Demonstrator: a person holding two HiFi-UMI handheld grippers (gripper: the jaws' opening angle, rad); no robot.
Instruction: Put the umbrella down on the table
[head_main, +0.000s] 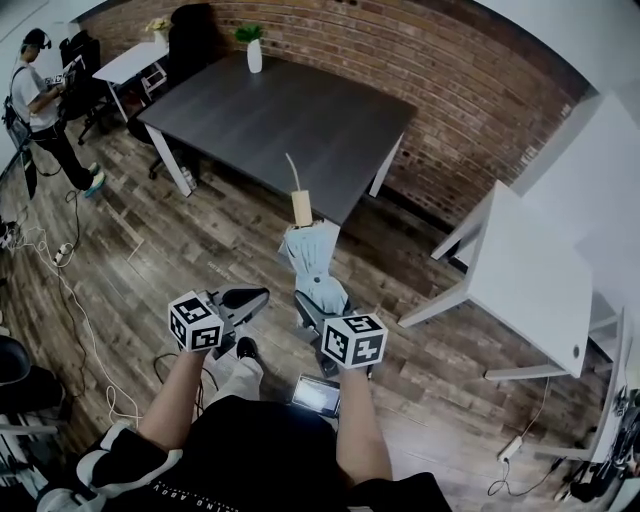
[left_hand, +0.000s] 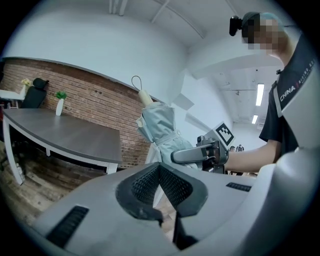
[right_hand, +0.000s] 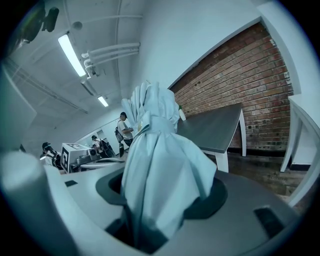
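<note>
The folded umbrella (head_main: 312, 255) is not on the tabletop (head_main: 270, 115) yet. It is clamped in the right tool (head_main: 315, 308) and held out over the wooden floor (head_main: 150, 240), its handle (head_main: 301, 208) pointing toward the tabletop's near edge. The left tool (head_main: 247, 297) is beside it, clenched on nothing. What's left, as I judge it: reach the tabletop, lay the umbrella flat, let go.
</note>
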